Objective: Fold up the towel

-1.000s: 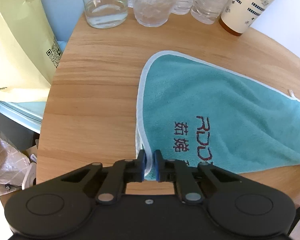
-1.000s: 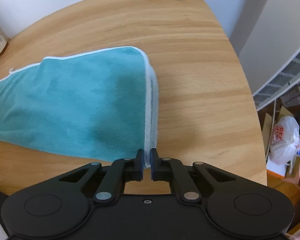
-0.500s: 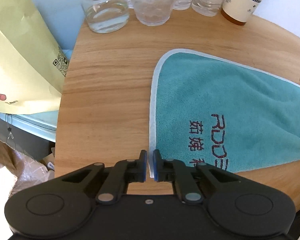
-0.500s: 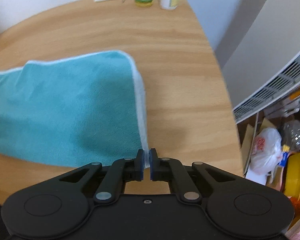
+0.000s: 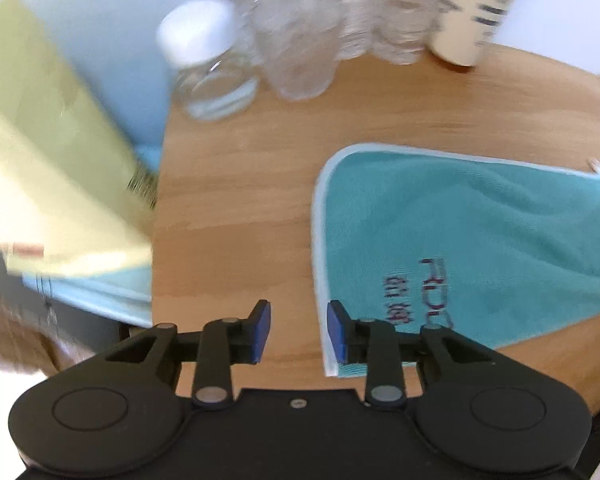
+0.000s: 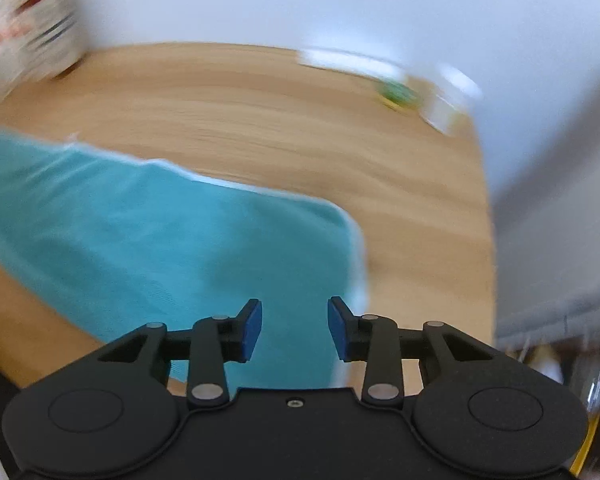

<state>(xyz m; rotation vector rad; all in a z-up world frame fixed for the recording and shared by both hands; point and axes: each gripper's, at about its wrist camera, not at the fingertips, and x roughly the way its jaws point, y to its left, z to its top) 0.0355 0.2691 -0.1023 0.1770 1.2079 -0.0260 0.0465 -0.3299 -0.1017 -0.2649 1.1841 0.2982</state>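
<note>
Towel (image 5: 480,248): teal, white-edged, folded, laid flat on the round wooden table (image 5: 240,200), dark lettering at its near left corner. Left gripper (image 5: 299,330): jaws opening, nothing pinched; only bare wood is seen between them, the towel's left hem just beside the right pad. Right gripper (image 6: 295,328): jaws opening, held above the towel's near right corner, no cloth gripped. Glass jars (image 5: 216,76), blurred, stand at the far edge.

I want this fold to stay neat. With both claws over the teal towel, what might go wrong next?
The left claw is opening right at the towel edge; a pad could snag the white hem and undo the fold. The glass jar and glasses stand close behind, so a wide sweep might knock them.
</note>
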